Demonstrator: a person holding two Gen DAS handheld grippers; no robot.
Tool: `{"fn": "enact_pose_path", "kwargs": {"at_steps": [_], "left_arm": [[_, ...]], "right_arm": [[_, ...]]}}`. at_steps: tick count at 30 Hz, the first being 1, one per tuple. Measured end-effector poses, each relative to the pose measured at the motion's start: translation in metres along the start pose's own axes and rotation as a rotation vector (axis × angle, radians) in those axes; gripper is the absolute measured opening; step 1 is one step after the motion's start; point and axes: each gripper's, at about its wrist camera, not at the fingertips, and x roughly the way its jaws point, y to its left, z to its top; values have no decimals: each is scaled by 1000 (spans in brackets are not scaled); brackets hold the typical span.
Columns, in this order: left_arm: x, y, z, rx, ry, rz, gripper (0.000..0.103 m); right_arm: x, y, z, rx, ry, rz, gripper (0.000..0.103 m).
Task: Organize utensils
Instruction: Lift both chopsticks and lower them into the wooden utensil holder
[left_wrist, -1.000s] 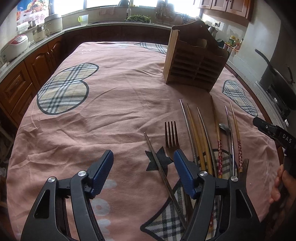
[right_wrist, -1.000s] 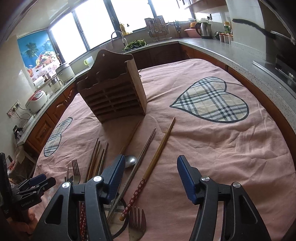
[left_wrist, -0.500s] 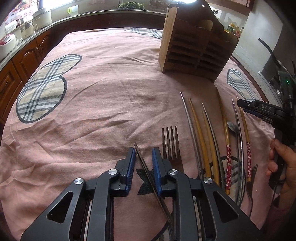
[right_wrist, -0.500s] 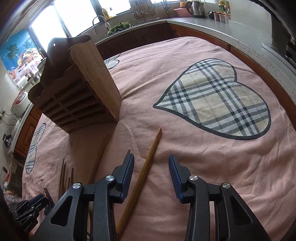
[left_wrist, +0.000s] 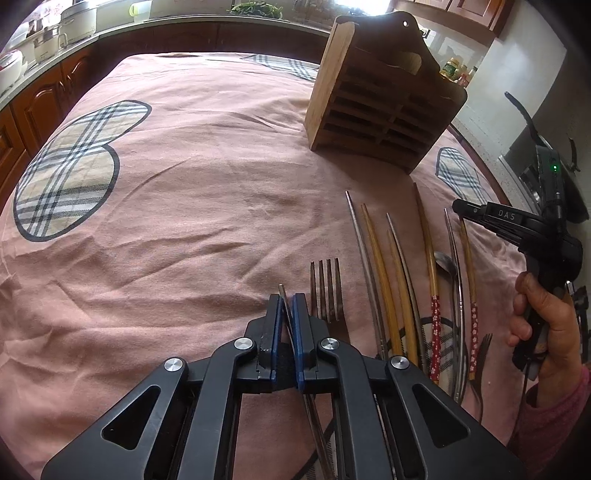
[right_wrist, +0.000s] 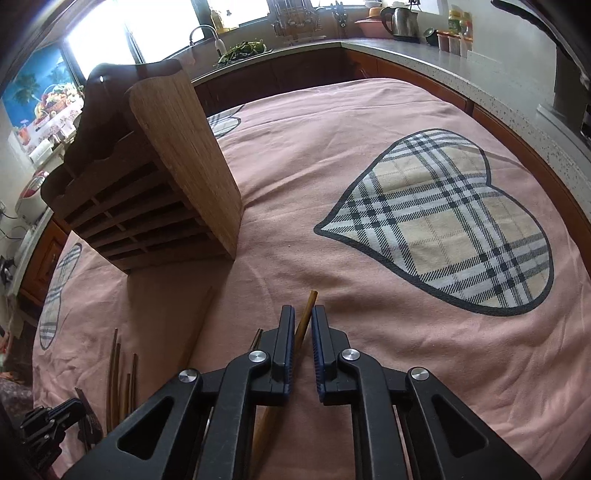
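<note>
Looking along the left hand-held gripper (left_wrist: 287, 306), a thin metal chopstick (left_wrist: 283, 295) runs between its blue pads (left_wrist: 298, 314), its tip poking out just past them and its shaft passing back under the black frame. The stick is slim, grey and straight. The pads are pressed together on it, clamped with no visible gap. Just right of the pads a dark metal fork (left_wrist: 327, 291) lies on the pink tablecloth (left_wrist: 184, 221), tines pointing away. Further right lies a row of chopsticks (left_wrist: 384, 280), some metal, some bamboo-coloured, two with red flowered ends, and a spoon (left_wrist: 445, 264) among them. The wooden utensil holder (left_wrist: 384, 107) stands upright well beyond them, its slatted front facing the camera. At the right edge the right hand-held gripper (left_wrist: 460, 206) reaches over the outermost chopstick, held in a hand (left_wrist: 543, 325).

From the right wrist view, a bamboo-coloured chopstick (right_wrist: 306, 314) lies between the right hand-held gripper (right_wrist: 303, 332) pads, its end sticking out ahead of them, slanting up and to the right. The pads are drawn close with the stick against the left pad; a narrow gap shows beside the right pad, so I cannot tell whether it is firmly gripped. The utensil holder (right_wrist: 155, 177) stands ahead to the left on the cloth-covered tabletop (right_wrist: 369, 258), apart from the gripper. The left hand-held gripper (right_wrist: 79, 404) shows at the lower left.
</note>
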Motion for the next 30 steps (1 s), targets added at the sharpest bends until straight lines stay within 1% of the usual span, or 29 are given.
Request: {"fn": "enact_pose_path", "kwargs": {"at_steps": [4,10,14,22,30], "left_arm": [[-20,-2,1,2,-36,-28,5],[-58,-12,4,26,-109,-73,4],[-83,-17,4,47,-152,-96,4],[-127,-20,6,56,-253,-132,3],[-151,-18,1,58,-314,-141,3]], "right_arm": [[-28,8,-5,25,-31,106,7],[-79,29,-11,-15,-100,201,5],[-104,36,-13,-33,-136,251,5],[-142,44,-19,-56,-200,295,5],[-172,55,-20,-83,-259,324,5]]}}
